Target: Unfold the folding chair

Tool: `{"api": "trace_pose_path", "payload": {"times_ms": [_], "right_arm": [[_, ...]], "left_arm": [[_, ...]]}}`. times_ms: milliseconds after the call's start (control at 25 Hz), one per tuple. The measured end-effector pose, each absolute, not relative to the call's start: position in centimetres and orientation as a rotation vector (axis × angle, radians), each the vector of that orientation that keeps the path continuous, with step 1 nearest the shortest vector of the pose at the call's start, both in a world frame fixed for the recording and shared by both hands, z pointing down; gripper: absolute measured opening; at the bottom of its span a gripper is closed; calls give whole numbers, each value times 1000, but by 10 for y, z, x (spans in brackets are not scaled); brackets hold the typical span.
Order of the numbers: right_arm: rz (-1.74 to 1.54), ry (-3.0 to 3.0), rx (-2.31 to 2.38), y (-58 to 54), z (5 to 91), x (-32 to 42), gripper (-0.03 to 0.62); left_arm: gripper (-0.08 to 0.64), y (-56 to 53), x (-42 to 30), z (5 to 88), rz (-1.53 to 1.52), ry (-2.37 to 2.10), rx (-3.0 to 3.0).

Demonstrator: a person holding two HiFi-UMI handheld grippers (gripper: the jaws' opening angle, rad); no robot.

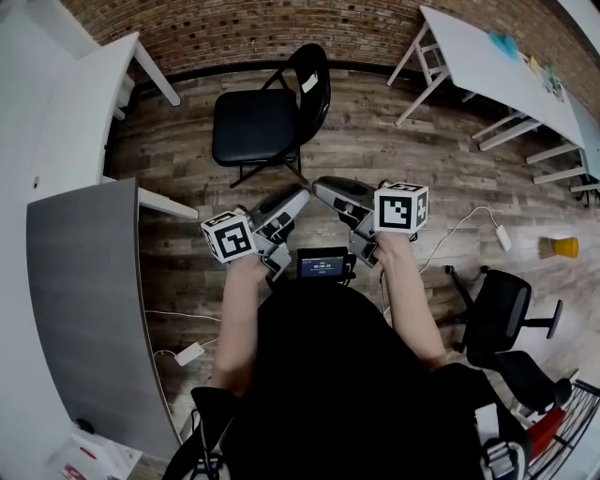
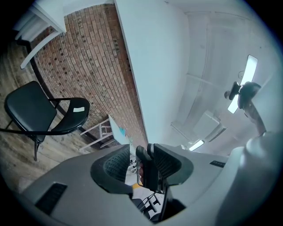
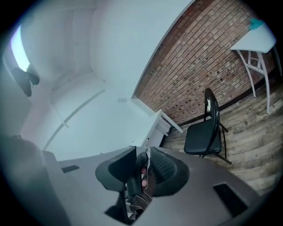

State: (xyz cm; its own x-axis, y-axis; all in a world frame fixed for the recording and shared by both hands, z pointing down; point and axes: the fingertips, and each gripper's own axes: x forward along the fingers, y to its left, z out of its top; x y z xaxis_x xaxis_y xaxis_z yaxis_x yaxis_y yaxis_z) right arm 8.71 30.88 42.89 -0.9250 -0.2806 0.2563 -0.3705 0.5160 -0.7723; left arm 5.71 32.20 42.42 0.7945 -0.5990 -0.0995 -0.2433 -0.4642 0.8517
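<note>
Plank floor (image 1: 375, 141), brick wall (image 1: 262, 28) at the far end. Chair (image 1: 258, 127) stands unfolded on the floor near the wall, ahead of both grippers and apart from them. White table (image 1: 497, 66) on the right, grey desk (image 1: 84, 300) on the left, office chair (image 1: 497, 314) and cable (image 1: 459, 230) near right. Left gripper (image 1: 298, 197) and right gripper (image 1: 323, 187) point tip to tip. Each has jaws narrowly apart and grips nothing.

Room: brick wall (image 1: 262, 28) along the far side, wood-plank floor (image 1: 375, 141); left white table (image 1: 80, 103), right white table (image 1: 487, 66); grey desk (image 1: 84, 309) lower left; black swivel chair (image 1: 497, 314) lower right.
</note>
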Motion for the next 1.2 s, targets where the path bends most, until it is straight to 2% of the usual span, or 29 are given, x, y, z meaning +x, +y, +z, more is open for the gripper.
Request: {"api": "trace_pose_path", "payload": {"times_ms": [360, 1200], "right_arm": [[1395, -2654, 574, 309, 430, 88, 78], [1394, -2650, 573, 311, 432, 88, 74]], "left_arm": [[183, 321, 57, 427, -482, -618, 2058], [183, 322, 60, 430, -475, -605, 2058]]}}
